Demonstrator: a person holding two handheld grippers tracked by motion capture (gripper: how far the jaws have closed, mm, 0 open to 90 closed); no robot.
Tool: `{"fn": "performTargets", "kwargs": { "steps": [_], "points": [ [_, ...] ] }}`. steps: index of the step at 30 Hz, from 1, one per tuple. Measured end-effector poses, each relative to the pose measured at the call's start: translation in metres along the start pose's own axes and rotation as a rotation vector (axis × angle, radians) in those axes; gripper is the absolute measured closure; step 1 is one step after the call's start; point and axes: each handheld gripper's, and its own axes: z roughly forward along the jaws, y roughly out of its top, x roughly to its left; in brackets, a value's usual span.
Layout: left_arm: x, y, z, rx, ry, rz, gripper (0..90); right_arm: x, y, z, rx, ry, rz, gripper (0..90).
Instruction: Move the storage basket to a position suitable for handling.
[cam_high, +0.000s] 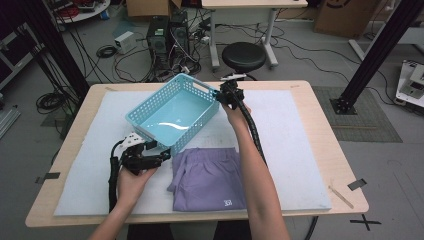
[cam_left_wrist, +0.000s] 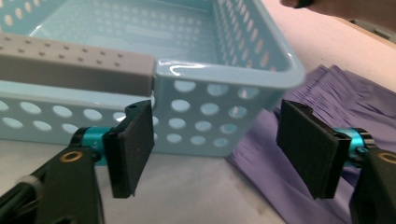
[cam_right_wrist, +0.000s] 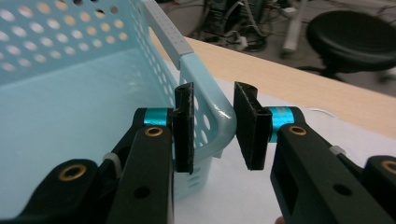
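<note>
A light blue perforated basket (cam_high: 165, 136) sits tilted on the pale mat, and a folded purple garment (cam_high: 210, 175) lies just in front of it. My left gripper (cam_high: 160, 153) is at the basket's near corner, by the garment's edge. In the left gripper view its jaws (cam_left_wrist: 219, 149) stand wide open and short of the basket wall (cam_left_wrist: 201, 112), with purple cloth (cam_left_wrist: 327, 93) to the right. My right gripper (cam_high: 223, 97) is at the basket's far right corner. Its pads (cam_right_wrist: 212, 126) straddle the rim (cam_right_wrist: 205, 88), one inside the wall and one outside, closed against it.
The pale foam mat (cam_high: 295, 150) covers most of the wooden table (cam_high: 340, 165). Beyond the table's far edge stand a black stool (cam_high: 243, 56) and computer towers (cam_high: 167, 37) among cables. A black frame post (cam_high: 375, 55) rises at the right.
</note>
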Motion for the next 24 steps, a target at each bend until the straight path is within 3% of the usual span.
{"fn": "performTargets", "kwargs": {
  "steps": [4,8,13,19,22,24],
  "points": [
    [0.006,0.002,-0.001,0.004,-0.029,0.004,30.0,-0.003,0.001,-0.008,0.049,-0.023,0.040,76.1],
    [0.014,0.002,-0.002,-0.007,-0.038,0.015,33.8,-0.010,-0.008,-0.027,0.081,-0.037,0.040,76.5],
    [0.020,0.002,-0.001,-0.050,0.016,0.066,38.7,-0.022,-0.028,-0.062,0.105,-0.029,0.088,76.8],
    [0.027,0.014,0.003,-0.032,0.053,0.106,42.3,-0.020,-0.063,-0.111,0.077,-0.073,0.119,77.1],
    [0.030,0.015,0.008,-0.054,0.069,0.107,43.1,-0.017,-0.077,-0.134,0.068,-0.074,0.121,77.3],
    [0.032,0.017,0.012,-0.043,0.070,0.084,43.1,-0.016,-0.085,-0.145,0.062,-0.068,0.118,77.4]
  ]
}}
